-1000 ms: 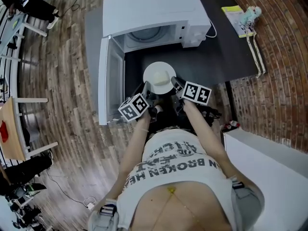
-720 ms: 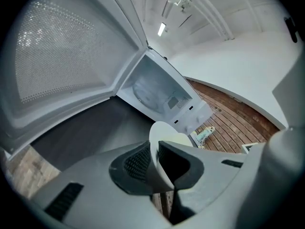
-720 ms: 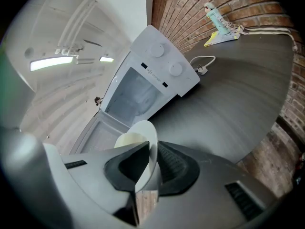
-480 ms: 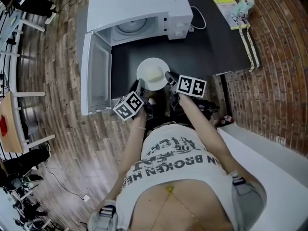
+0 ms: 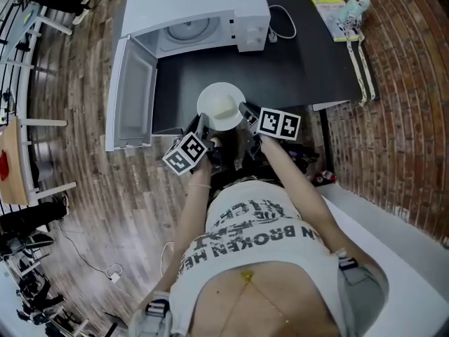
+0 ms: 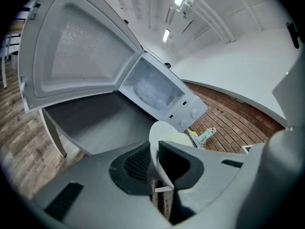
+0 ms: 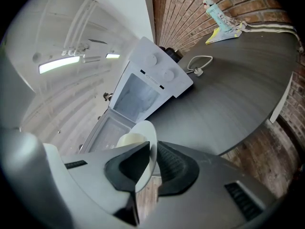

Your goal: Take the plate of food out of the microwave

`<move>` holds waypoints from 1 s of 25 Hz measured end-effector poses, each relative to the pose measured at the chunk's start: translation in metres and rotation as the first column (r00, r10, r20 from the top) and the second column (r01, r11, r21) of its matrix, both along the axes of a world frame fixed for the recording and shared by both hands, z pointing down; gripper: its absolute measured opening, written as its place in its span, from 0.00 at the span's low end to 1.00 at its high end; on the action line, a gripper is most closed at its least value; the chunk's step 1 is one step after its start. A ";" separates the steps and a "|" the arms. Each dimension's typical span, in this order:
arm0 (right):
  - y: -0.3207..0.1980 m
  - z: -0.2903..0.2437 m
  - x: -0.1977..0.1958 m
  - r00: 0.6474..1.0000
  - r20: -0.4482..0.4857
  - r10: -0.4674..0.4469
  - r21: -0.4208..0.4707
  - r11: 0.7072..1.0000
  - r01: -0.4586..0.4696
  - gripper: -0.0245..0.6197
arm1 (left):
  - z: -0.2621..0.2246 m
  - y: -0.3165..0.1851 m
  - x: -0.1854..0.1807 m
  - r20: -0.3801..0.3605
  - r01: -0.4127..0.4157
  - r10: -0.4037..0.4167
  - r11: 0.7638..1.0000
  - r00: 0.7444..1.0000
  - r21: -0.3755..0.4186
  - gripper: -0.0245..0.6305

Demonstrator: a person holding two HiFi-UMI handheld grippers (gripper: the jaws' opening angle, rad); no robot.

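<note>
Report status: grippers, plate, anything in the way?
Left gripper shut on plate rim; right gripper too, its jaws just closed further. Plate out of microwave, over table. Nothing in the way.

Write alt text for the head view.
A person grips a white plate of food with the left tool and the right tool, over a dark table before an open white microwave. The right tool's jaws have just tightened on it.

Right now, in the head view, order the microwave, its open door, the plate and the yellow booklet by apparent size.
1. microwave
2. open door
3. plate, nearer the camera, so enlarged
4. yellow booklet
</note>
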State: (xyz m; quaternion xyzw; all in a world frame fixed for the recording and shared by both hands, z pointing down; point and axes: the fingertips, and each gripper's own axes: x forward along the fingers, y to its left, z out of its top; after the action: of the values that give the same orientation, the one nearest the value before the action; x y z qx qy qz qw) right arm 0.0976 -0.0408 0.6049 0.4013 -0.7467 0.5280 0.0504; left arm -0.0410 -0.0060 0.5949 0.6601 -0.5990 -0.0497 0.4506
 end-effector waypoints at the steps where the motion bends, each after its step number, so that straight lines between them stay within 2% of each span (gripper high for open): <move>1: 0.002 0.001 0.003 1.000 0.000 -0.009 0.000 1.000 0.009 0.11 | 0.002 0.004 0.003 0.006 0.009 -0.009 1.000 1.000 -0.007 0.13; 11: 0.025 0.006 0.013 0.995 0.003 -0.098 -0.010 0.995 0.098 0.11 | 0.005 0.039 0.017 -0.004 0.109 -0.109 0.994 0.994 -0.018 0.12; 25: 0.030 -0.003 -0.008 0.994 0.022 -0.106 -0.003 0.994 0.106 0.11 | -0.001 0.047 -0.007 0.028 0.116 -0.115 0.993 0.993 -0.033 0.13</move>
State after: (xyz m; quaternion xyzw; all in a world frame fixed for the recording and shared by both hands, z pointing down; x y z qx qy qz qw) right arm 0.0896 -0.0109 0.6018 0.3554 -0.7664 0.5303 0.0711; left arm -0.0478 0.0406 0.5939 0.6170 -0.6429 -0.0568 0.4504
